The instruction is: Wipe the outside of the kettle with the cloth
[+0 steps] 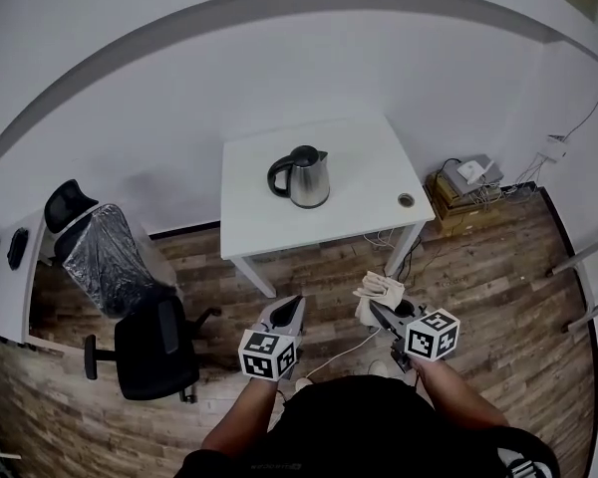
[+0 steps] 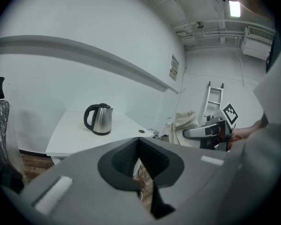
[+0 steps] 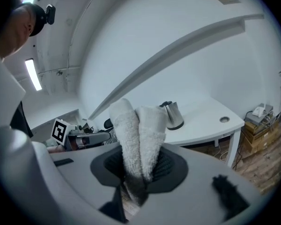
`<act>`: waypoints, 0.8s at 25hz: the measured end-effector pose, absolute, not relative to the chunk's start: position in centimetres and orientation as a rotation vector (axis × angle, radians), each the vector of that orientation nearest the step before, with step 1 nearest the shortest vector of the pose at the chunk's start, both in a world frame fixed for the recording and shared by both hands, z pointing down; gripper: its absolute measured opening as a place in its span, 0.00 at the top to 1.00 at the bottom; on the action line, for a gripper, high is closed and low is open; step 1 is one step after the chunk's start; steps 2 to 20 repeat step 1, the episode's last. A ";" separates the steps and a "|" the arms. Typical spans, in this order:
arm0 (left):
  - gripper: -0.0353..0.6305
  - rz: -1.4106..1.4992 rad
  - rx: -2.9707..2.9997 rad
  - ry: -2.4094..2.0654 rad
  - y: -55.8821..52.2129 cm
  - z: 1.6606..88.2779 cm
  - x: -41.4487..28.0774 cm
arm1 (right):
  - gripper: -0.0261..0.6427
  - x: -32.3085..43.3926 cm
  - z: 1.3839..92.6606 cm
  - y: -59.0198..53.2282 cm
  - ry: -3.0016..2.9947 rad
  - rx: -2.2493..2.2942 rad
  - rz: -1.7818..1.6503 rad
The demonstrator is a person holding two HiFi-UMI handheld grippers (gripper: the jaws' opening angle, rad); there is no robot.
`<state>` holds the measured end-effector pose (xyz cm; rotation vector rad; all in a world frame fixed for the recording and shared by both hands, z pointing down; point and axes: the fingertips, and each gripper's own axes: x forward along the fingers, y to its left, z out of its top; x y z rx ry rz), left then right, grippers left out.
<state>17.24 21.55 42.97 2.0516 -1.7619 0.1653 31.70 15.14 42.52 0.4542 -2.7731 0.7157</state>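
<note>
A steel kettle [image 1: 304, 177] with a black handle and lid stands upright on the white table [image 1: 369, 157], a little left of its middle. It also shows far off in the left gripper view as the kettle [image 2: 99, 118] and in the right gripper view as the kettle [image 3: 172, 115]. My right gripper [image 1: 377, 310] is shut on a folded white cloth [image 1: 381, 292], which sticks up between the jaws as the cloth [image 3: 138, 135]. My left gripper [image 1: 287, 314] is shut with nothing in it. Both grippers hang over the floor, well short of the table's near edge.
A black office chair [image 1: 154, 347] stands on the wood floor at the left, beside a chair wrapped in plastic [image 1: 100, 252]. Boxes and cables [image 1: 463, 192] lie right of the table. A small round hole [image 1: 407, 200] sits near the table's right corner. A ladder [image 2: 213, 100] leans at the right wall.
</note>
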 end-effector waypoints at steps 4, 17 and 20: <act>0.94 0.167 2.050 -1.763 21.5 43.0 17.4 | 0.81 31.7 42.5 15.1 -2.772 0.451 0.707; 0.94 0.167 2.050 -1.763 21.5 43.0 17.4 | 0.81 31.7 42.5 15.1 -2.772 0.451 0.707; 0.94 0.167 2.050 -1.763 21.5 43.0 17.4 | 0.81 31.7 42.5 15.1 -2.772 0.451 0.707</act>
